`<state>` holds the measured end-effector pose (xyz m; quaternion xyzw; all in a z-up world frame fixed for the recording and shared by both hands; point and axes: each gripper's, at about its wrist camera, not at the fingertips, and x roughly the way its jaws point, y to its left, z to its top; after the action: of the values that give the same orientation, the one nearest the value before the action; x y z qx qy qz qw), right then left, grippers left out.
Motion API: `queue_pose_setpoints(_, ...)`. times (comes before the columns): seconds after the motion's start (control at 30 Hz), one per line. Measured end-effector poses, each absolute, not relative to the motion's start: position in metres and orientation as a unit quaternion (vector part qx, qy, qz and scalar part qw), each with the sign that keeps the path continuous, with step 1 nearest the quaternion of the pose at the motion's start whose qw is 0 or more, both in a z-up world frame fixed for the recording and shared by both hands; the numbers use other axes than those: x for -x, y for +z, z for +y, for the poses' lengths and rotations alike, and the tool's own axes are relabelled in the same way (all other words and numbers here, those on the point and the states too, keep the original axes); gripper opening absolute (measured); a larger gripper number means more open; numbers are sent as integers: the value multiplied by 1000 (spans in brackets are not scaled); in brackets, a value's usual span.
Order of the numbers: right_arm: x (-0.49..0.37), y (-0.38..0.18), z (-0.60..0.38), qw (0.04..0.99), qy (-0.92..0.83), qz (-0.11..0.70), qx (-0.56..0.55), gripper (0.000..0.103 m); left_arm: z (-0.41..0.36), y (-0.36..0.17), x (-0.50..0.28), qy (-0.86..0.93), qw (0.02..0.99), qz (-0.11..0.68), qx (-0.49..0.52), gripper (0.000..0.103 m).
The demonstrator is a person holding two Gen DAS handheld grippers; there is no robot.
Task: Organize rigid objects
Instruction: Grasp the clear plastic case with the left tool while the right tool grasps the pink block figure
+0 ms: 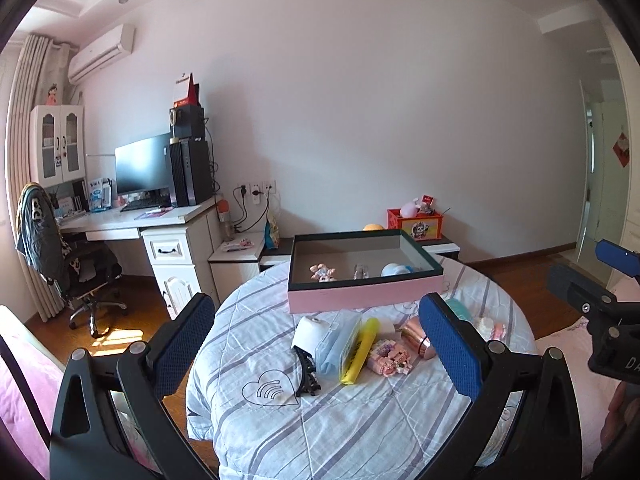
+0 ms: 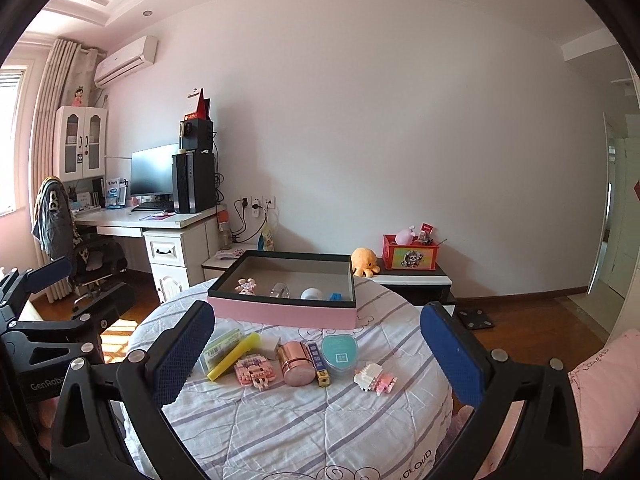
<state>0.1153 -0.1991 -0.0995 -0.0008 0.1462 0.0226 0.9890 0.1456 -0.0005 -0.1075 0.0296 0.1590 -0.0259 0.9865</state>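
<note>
A pink tray box (image 1: 362, 294) (image 2: 280, 312) stands at the far side of the round table (image 1: 360, 420) (image 2: 300, 432); a small figure (image 2: 246, 286), a clear piece and a white-blue item lie in it. In front lie a yellow bar (image 1: 360, 354) (image 2: 234, 356), a clear case (image 1: 336, 344), a pink brick model (image 1: 390, 358) (image 2: 256, 372), a rose-gold cylinder (image 2: 298, 364), a teal heart box (image 2: 339, 354), a white-pink brick figure (image 2: 374, 376), a white roll (image 1: 308, 330) and a black clip (image 1: 308, 376). My left gripper (image 1: 316, 344) and right gripper (image 2: 316, 348) are open, empty, above the near side.
A white desk (image 1: 160, 216) with monitor and computer tower stands back left, an office chair (image 1: 76, 264) beside it. A low cabinet (image 2: 408, 278) behind the table bears a red box and an orange plush (image 2: 364, 260). Pink bedding (image 2: 592, 392) lies at right.
</note>
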Motion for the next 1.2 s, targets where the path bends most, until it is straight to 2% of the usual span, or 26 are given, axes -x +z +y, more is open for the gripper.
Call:
queue_pose_setpoints(0.4,-177,-177,-236,966,-1,255,-33,103,14,-192,-213,-26,955,293,-24,103)
queue_pose_setpoints(0.63,-206,-205,-252,956,-7,291,-46,103,6,-209,-253,-29,951,305,-44,103)
queue_pose_setpoints(0.7,-212,-210,-256,953,-8,298,-49,103,1,-215,-267,-36,946,318,-54,99)
queue_pose_setpoints(0.73,-216,-212,-258,952,-9,300,-51,103,-1,-218,-274,-38,943,325,-57,91)
queue_pose_setpoints(0.77,-219,-214,-260,951,-9,303,-53,103,-2,-221,-280,-41,940,334,-58,78)
queue_pose_setpoints(0.8,-222,-216,-262,951,-8,306,-54,103,-4,-224,-286,-47,936,343,-55,72)
queue_pose_setpoints(0.87,-230,-219,-266,949,-10,310,-53,103,-8,-228,-295,-71,929,361,-43,48)
queue_pose_setpoints(0.9,-233,-221,-269,948,-13,313,-54,103,-10,-229,-297,-83,927,364,-38,41)
queue_pose_setpoints(0.97,-240,-225,-273,946,-15,320,-55,103,-19,-231,-299,-90,926,364,-48,37)
queue_pose_setpoints(1.2,-276,-249,-280,928,-7,370,-48,103,-34,-239,-317,-88,920,377,-58,35)
